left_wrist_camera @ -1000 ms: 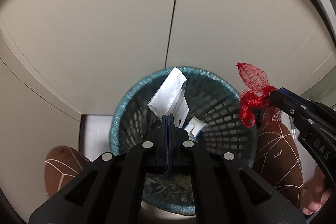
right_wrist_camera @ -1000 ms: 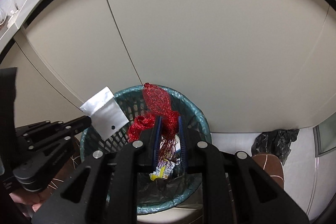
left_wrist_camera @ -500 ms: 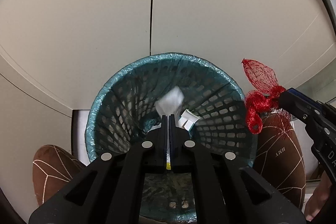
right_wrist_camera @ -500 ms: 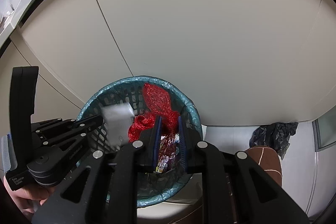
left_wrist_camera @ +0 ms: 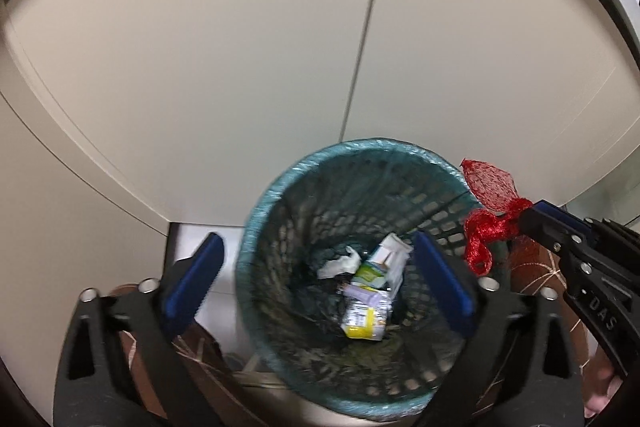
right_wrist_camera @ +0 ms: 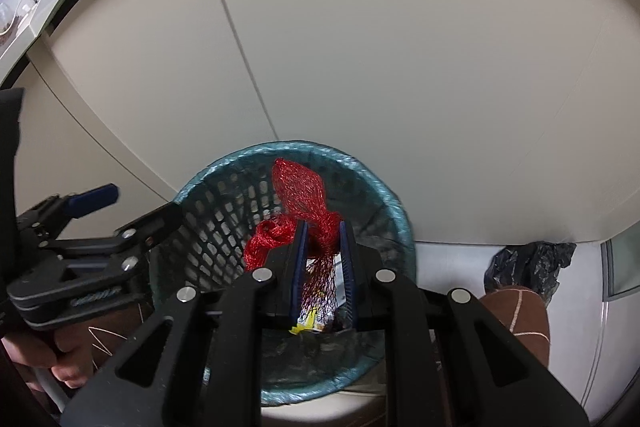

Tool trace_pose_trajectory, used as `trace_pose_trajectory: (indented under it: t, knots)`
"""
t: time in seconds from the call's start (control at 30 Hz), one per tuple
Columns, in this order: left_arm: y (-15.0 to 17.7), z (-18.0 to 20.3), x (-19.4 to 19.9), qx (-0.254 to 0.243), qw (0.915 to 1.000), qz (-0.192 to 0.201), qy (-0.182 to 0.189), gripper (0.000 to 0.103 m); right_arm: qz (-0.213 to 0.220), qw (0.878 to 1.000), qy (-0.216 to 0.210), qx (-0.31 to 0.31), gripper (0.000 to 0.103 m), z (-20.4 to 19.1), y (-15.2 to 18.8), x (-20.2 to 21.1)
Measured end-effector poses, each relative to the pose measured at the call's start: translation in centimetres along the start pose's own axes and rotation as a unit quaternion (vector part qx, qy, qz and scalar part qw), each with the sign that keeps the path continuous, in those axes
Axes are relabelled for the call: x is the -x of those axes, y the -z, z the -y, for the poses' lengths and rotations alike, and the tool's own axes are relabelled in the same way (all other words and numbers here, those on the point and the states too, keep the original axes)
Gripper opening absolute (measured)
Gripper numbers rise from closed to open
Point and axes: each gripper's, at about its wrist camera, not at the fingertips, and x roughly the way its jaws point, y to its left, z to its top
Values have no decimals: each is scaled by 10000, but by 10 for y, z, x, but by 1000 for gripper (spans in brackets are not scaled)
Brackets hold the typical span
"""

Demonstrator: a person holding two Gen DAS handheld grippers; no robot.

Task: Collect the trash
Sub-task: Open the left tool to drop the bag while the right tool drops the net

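only red netting (right_wrist_camera: 308, 211) in right tool (right_wrist_camera: 323, 227)

A teal mesh wastebasket (left_wrist_camera: 280, 195) with a thin liner stands open below my fingers, holding a white-and-green carton (left_wrist_camera: 380, 263), a yellow-edged wrapper (left_wrist_camera: 366, 319) and crumpled white paper (left_wrist_camera: 340, 263) at its bottom. A bunched red net bag (right_wrist_camera: 304, 203) sits pinched between the pads of my right fingers, its loose end sticking up over the basket's mouth.
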Motion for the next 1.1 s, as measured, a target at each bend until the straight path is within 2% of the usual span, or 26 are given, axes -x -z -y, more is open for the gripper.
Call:
trace_pose_trajectory:
  t: [0.33,0.53,0.63,0.7,0.73,0.8,0.9,1.1]
  knots:
    - [2,-33,6,268,9996,-88,-63,97,-241,9993,-55,291,16,-28,-1,-26]
    - [3,-38,3,261,9995,-194,-11,97,-336,9990,-32,298,21,-33,2,-38]
    - [4,-38,3,258,9994,-216,0,97,-339,9991,-18,256,28,-31,3,-38]
    - [4,-37,4,244,9995,-203,-19,97,-278,9995,11,180,45,-27,3,-35]
    - [4,-37,4,244,9995,-189,-24,97,-206,9997,20,138,50,-25,2,-32]
    - [3,-36,7,251,9996,-152,-34,97,-49,9997,210,83,72,-22,1,-25]
    - [0,-36,13,256,9996,-73,-36,97,275,9988,379,-110,88,-14,-4,-9]
    - [-14,-36,37,332,9993,152,-5,97,733,9963,407,-202,95,-3,-24,31]
